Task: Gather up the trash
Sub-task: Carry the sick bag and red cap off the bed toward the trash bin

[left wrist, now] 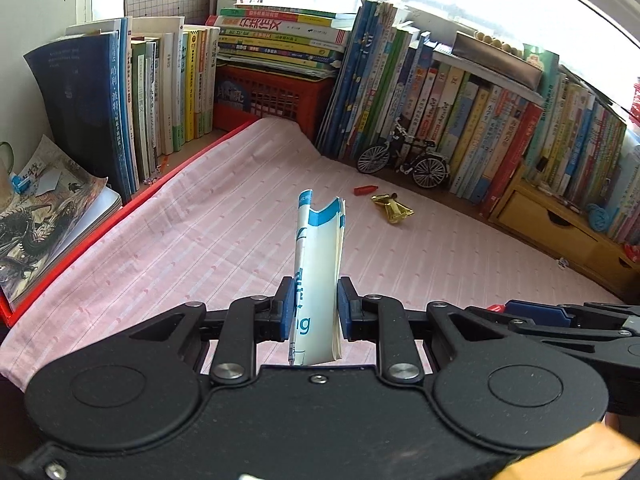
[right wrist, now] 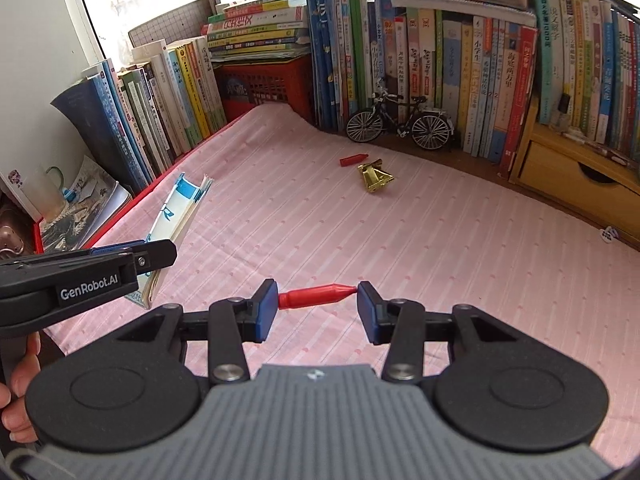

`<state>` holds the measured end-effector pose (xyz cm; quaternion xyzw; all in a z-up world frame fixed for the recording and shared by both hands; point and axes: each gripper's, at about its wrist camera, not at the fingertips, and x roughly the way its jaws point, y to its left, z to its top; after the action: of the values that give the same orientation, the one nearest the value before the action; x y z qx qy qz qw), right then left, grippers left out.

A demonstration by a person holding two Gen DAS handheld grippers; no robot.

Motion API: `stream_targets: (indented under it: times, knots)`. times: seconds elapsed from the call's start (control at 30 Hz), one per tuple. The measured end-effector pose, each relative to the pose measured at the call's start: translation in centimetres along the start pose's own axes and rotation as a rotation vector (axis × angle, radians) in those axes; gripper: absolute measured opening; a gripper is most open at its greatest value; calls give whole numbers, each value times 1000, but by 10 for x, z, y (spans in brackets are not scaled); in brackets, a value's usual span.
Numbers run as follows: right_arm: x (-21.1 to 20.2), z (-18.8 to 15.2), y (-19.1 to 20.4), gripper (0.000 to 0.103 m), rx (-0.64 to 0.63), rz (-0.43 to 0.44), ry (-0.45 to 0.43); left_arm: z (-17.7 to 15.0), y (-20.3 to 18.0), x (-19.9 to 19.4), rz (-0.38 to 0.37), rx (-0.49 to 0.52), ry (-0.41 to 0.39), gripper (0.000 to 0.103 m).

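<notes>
My left gripper (left wrist: 314,312) is shut on a white and blue booklet (left wrist: 320,264), which stands upright between its blue pads above the pink cloth. In the right wrist view this left gripper (right wrist: 156,260) comes in from the left with the booklet (right wrist: 176,220) tilted up. Between the pads of my right gripper (right wrist: 317,308) a red crayon-like stick (right wrist: 318,295) is pinched end to end. Farther back on the cloth lie a second red stick (right wrist: 353,159) and a crumpled gold wrapper (right wrist: 376,176). The left wrist view also shows this red stick (left wrist: 365,189) and the wrapper (left wrist: 393,208).
A pink striped cloth (right wrist: 440,240) covers the table, with a red edge (left wrist: 100,236) along its left side. Rows of books (right wrist: 460,64), a red crate (right wrist: 268,80), a model bicycle (right wrist: 400,124) and a wooden drawer box (right wrist: 576,176) line the back. A magazine (left wrist: 36,216) lies at the left.
</notes>
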<state>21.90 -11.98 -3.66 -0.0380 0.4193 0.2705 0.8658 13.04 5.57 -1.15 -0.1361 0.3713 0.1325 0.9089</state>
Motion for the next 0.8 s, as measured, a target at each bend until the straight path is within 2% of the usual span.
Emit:
stream_targets:
  times: [0.43, 0.8]
  knots:
    - [-62, -49, 34, 48, 47, -59, -33, -54, 15, -76, -73, 51, -4, 21]
    - [-90, -90, 76, 48, 70, -56, -25, -99, 59, -128, -83, 64, 17, 21]
